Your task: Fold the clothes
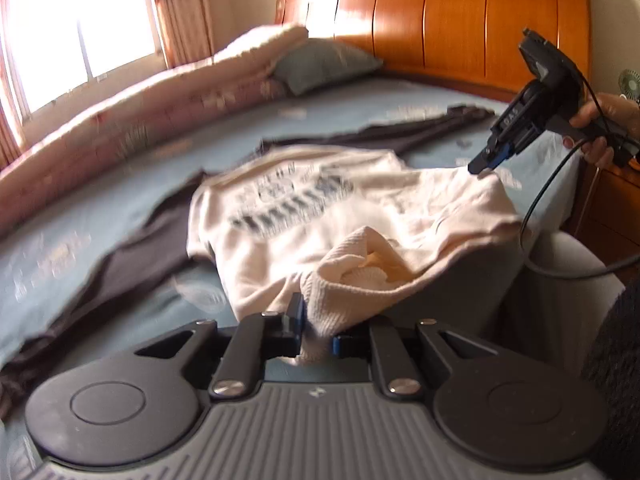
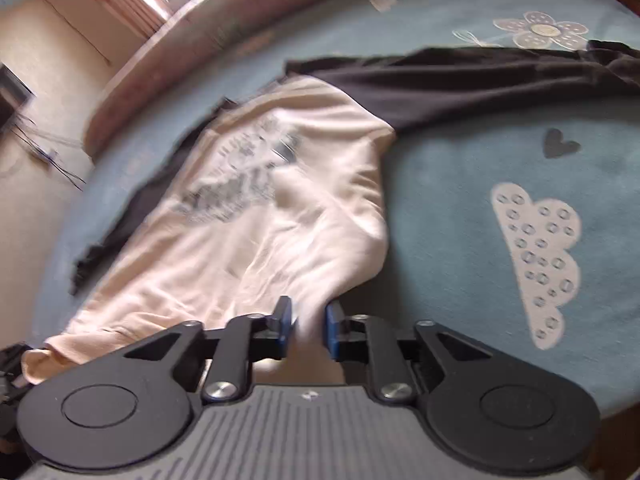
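A cream sweatshirt with a dark printed chest lies on the blue bed, partly over a dark garment. My left gripper is shut on the sweatshirt's ribbed edge and lifts it. My right gripper is shut on another cream edge of the sweatshirt. The right gripper also shows in the left wrist view, pinching the sweatshirt's far right corner. The dark garment spreads behind the sweatshirt.
The blue patterned bedsheet covers the bed. A rolled pink quilt and a grey-blue pillow lie at the far side. A wooden headboard stands behind. A wooden nightstand is at the right.
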Available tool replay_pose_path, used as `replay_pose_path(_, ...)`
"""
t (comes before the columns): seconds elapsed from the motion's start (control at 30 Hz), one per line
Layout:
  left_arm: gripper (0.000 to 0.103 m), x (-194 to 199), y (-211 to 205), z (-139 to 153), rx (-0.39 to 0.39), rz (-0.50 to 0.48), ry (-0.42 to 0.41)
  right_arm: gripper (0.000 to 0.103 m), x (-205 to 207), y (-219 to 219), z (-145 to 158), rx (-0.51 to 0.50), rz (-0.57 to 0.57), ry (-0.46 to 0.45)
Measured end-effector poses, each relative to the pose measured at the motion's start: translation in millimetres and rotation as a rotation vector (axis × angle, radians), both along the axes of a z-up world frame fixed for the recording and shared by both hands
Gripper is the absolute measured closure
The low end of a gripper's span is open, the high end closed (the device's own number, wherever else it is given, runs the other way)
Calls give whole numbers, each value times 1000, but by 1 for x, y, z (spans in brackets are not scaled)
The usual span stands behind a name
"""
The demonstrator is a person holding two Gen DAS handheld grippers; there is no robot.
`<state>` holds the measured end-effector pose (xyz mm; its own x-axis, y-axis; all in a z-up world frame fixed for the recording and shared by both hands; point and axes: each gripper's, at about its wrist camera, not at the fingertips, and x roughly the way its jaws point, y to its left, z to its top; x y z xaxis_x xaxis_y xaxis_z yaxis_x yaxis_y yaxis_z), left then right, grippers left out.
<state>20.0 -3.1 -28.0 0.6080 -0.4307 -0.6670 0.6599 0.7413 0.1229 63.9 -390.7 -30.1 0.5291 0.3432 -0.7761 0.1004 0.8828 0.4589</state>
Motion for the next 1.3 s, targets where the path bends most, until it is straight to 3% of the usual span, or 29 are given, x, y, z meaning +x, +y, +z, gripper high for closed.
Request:
replay_pose_path(0.13, 87, -2, 11, -28, 76, 42, 106, 70, -11, -5, -22, -18, -26, 52)
replay_pose_path(0.23, 87, -4, 28, -29, 64, 79, 152, 62, -22, 4, -15, -27, 9, 23)
replay_pose_path(0.37, 87, -4, 44, -11, 64, 126, 119, 60, -30, 36, 6, -90, 133, -53)
replay_pose_path(0.43, 85, -1, 45, 2, 40, 141, 84, 54, -32, 60, 14, -154, 222, -93)
replay_pose_path(0.47, 79, 1, 44, 8, 23, 140, 67, 48, -33, 72, 15, -190, 261, -105)
replay_pose_path(0.5, 73, 2, 40, 9, 12, 127, 59, 44, -35, 82, 15, -223, 290, -113)
replay_pose_path(0.57, 52, 4, 29, 7, 4, 91, 58, 41, -37, 93, 11, -246, 316, -109)
replay_pose_path(0.77, 51, -4, -16, -32, 95, -79, 93, 41, -59, 100, -1, -255, 348, -101)
replay_pose_path(0.83, 51, -8, -32, -46, 161, -130, 74, 41, -69, 102, -3, -263, 375, -106)
replay_pose_path(0.93, 51, -16, -52, -60, 305, -214, -25, 41, -76, 118, -8, -331, 449, -120)
replay_pose_path(1.07, 54, -12, -58, -70, 403, -220, -82, 41, -73, 141, -8, -347, 531, -148)
replay_pose_path(1.1, 58, -10, -57, -70, 403, -218, -80, 41, -71, 147, -7, -346, 548, -162)
replay_pose_path(1.17, 81, -8, -52, -66, 373, -209, -54, 41, -69, 160, -4, -354, 595, -204)
replay_pose_path(1.3, 88, -2, -44, -51, 306, -167, -29, 33, -67, 193, -3, -432, 717, -311)
